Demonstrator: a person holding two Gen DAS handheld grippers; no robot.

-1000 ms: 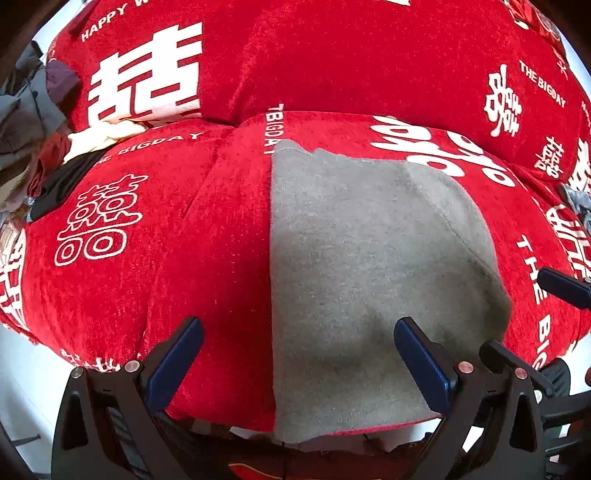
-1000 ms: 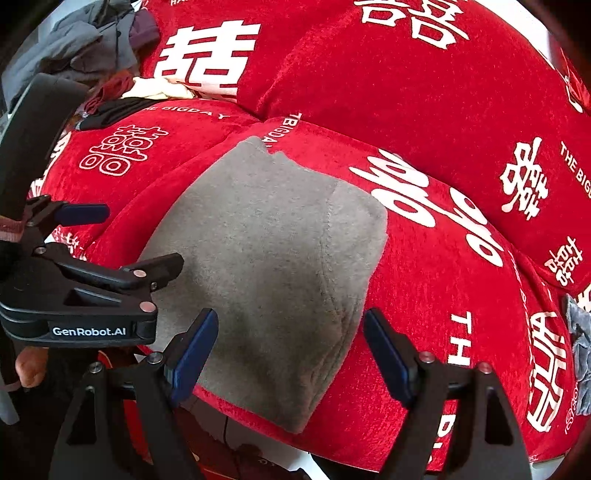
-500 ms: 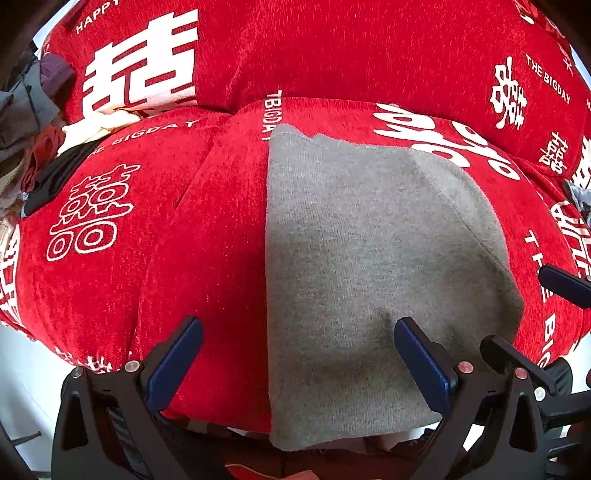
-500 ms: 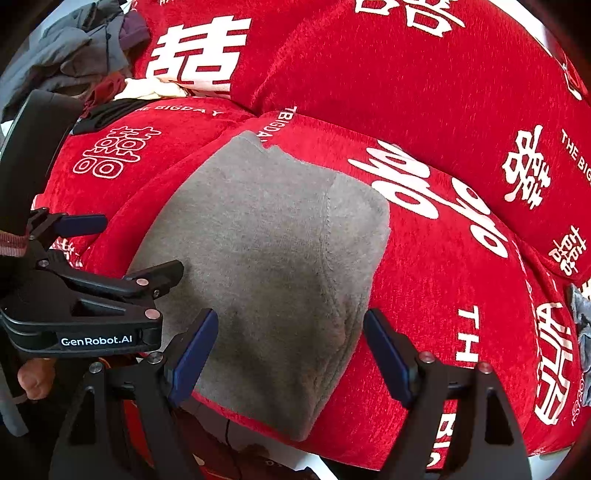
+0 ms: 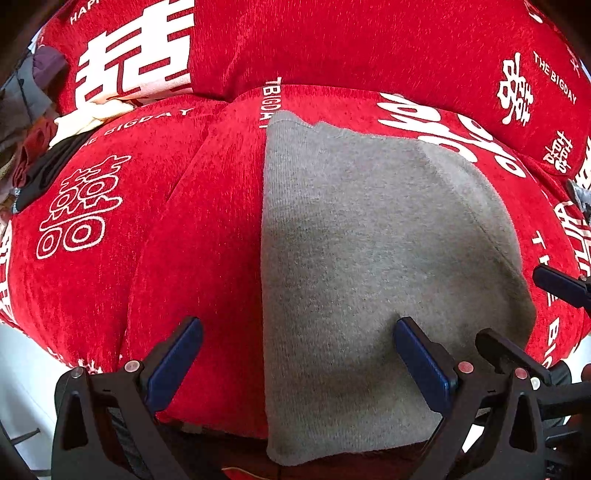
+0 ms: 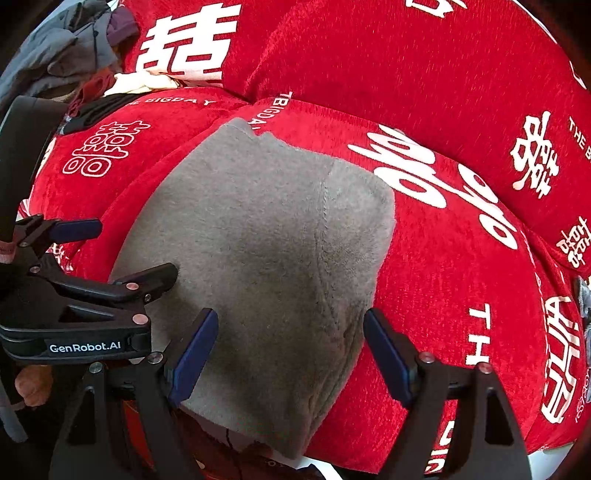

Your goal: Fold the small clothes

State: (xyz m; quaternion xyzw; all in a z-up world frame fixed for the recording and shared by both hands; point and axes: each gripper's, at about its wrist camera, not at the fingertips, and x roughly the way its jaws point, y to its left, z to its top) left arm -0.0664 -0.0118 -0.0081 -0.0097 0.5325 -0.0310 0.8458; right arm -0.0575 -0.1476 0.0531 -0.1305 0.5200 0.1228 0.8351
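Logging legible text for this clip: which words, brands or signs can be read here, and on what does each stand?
"GenRobot.AI": white label on the black left gripper, seen from the right wrist.
"THE BIGDAY": white print on the red plush sofa cover, back cushion.
"BIGDAY": seat cushion seam.
"HAP...": cut off at the frame edge.
Large white double-happiness characters: decorative signs on the cover.
Grey knit garment: no text.

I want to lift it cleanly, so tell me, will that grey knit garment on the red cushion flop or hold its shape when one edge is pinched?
The grey garment will probably flop: it drapes over the red cushion and hangs off its front. Its fuzzy knit likely grips well. Both grippers are open, so two pinch points should limit sagging.
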